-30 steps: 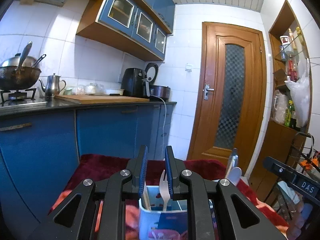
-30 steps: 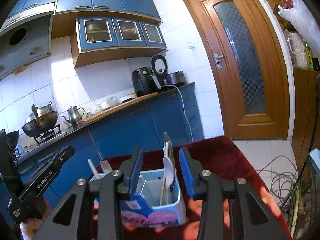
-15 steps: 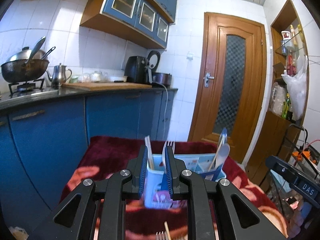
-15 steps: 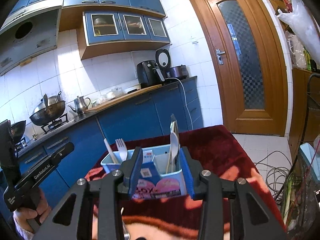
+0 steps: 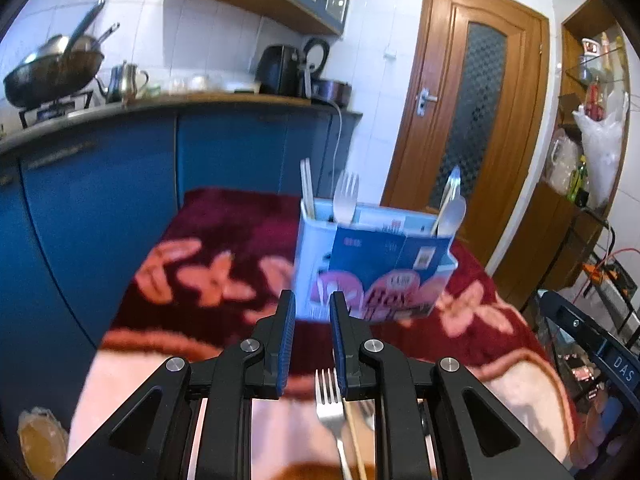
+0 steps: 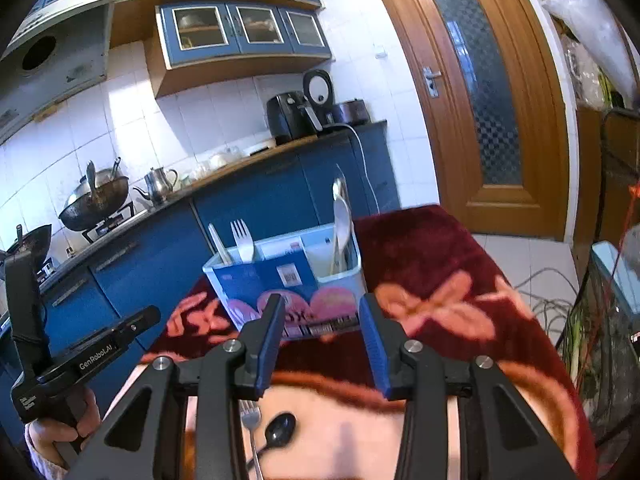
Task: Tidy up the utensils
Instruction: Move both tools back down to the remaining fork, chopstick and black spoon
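Home kitchen; wok (image 6: 94, 204), cabinets (image 6: 240, 32).

Ahead of both sets of jaws a light blue box (image 6: 288, 280) is showing a dark blue panel and pink hearts, with a white fork (image 6: 242, 240) and a white spoon (image 6: 341, 228) poking out. Under the jaws, a dark red blanket (image 6: 420, 248) is spreading peach flowers. A silver fork (image 5: 330, 404) is lying beside the left jaws; a black spoon (image 6: 280, 434) is lying below the right jaws.

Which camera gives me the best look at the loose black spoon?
Right wrist: the black spoon lies beside the metal fork, its bowl in plain sight. Left wrist shows the fork, but the spoon cannot be made out there.
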### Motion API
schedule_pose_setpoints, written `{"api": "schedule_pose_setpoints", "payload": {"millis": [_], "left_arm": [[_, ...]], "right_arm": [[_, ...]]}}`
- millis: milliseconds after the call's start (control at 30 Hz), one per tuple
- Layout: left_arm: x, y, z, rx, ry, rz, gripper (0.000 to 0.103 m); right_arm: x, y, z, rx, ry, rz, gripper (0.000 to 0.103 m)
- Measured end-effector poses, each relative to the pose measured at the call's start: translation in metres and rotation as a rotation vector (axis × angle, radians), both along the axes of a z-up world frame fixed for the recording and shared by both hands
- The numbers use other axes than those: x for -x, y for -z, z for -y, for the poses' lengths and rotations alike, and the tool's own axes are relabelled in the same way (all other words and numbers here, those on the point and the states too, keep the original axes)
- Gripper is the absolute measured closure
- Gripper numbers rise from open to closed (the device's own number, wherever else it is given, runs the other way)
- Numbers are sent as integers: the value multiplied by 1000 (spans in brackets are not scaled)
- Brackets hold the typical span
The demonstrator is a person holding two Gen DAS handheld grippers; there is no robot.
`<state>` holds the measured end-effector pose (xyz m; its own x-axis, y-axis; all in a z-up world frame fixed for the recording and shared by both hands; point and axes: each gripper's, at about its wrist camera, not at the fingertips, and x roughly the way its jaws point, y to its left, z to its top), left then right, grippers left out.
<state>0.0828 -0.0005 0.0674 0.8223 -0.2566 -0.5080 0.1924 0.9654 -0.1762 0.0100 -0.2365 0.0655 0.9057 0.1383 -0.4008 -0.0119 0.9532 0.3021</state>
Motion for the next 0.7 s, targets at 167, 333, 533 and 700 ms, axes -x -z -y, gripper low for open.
{"api": "schedule_pose_setpoints", "payload": {"millis": [167, 333, 533, 700], "left_arm": [[5, 14, 2, 7, 1, -53, 86], [9, 26, 9, -6, 26, -100, 86], [15, 40, 24, -20, 65, -149, 86], [15, 52, 37, -41, 89, -188, 86]], "right_arm": [[6, 22, 5, -10, 13, -62, 61], [10, 44, 10, -38, 18, -127, 61], [16, 57, 17, -24, 39, -156, 60], [20, 60, 19, -20, 37, -158, 58]]}}
